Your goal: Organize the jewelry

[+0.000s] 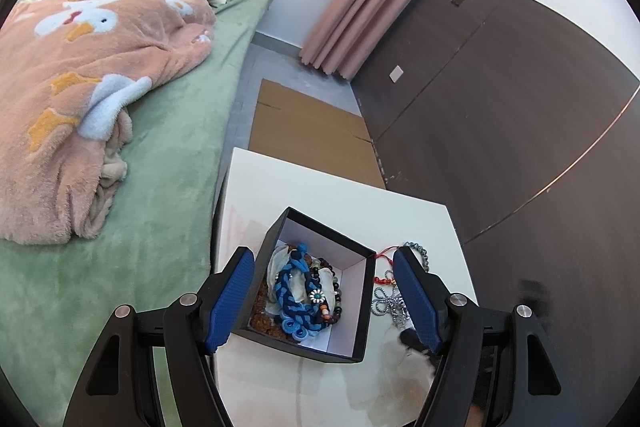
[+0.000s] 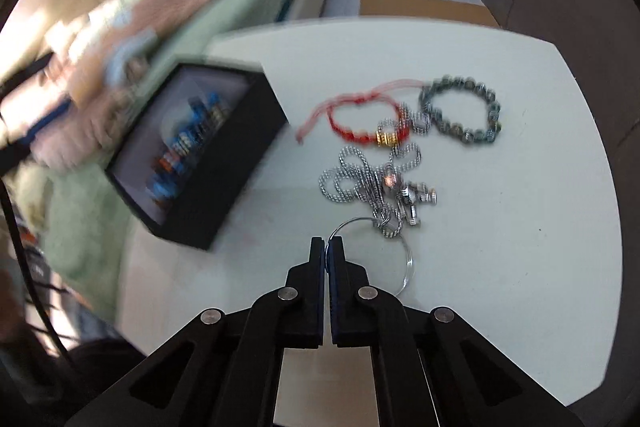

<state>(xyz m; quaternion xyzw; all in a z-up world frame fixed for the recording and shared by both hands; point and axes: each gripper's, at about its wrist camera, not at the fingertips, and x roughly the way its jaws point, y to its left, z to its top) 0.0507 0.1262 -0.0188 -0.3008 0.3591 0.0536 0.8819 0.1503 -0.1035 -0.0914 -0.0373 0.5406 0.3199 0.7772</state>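
A black jewelry box (image 1: 320,343) sits on the white table (image 1: 340,195) and holds a blue braided bracelet (image 1: 294,303) and beaded bracelets. My left gripper (image 1: 324,297) is open, its blue pads on either side of the box. In the right wrist view the box (image 2: 224,163) is at the left. My right gripper (image 2: 329,247) is shut on a thin silver ring (image 2: 406,263) tied to a silver chain (image 2: 376,179). A red cord bracelet (image 2: 364,123) and a dark beaded bracelet (image 2: 460,111) lie beyond the chain.
A bed with a green sheet (image 1: 160,163) and a pink blanket (image 1: 80,83) runs along the table's left side. Flat cardboard (image 1: 312,131) lies on the floor beyond the table. A dark wardrobe wall (image 1: 500,115) stands at the right.
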